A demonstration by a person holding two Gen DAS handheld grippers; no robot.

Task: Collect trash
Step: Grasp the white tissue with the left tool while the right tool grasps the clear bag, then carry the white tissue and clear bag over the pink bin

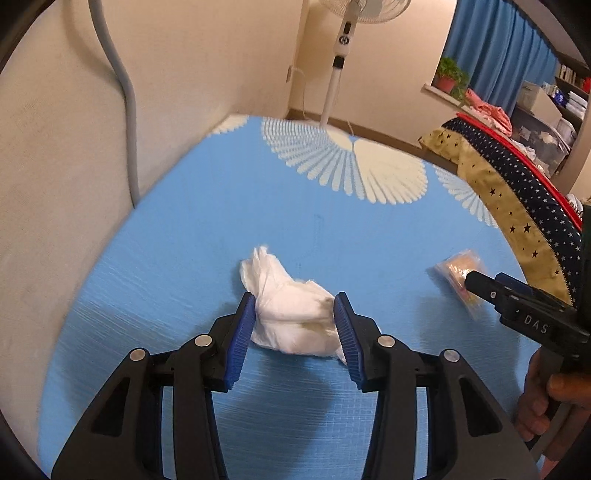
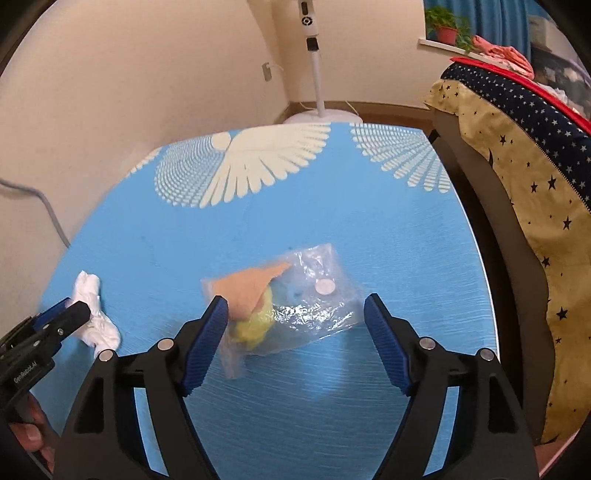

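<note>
A crumpled white tissue (image 1: 284, 295) lies on the blue table cover (image 1: 177, 236). My left gripper (image 1: 295, 308) is lowered around it, jaws open, a blue pad close on either side of the wad. To the right lies a clear plastic bag (image 2: 306, 299) holding orange and yellow scraps and a small round disc. My right gripper (image 2: 295, 308) straddles it with the jaws open wide; the left pad touches the bag's edge and the right pad stands apart. The bag (image 1: 456, 267) and right gripper (image 1: 480, 284) show in the left wrist view, the tissue (image 2: 90, 295) and left gripper (image 2: 72, 312) in the right.
A cream wall with a grey cable (image 1: 125, 92) borders the table on the left. A standing fan (image 2: 317, 74) rises beyond the far edge. A star-patterned cloth (image 2: 524, 177) drapes over furniture close to the right edge. A potted plant (image 2: 445, 27) sits on the sill.
</note>
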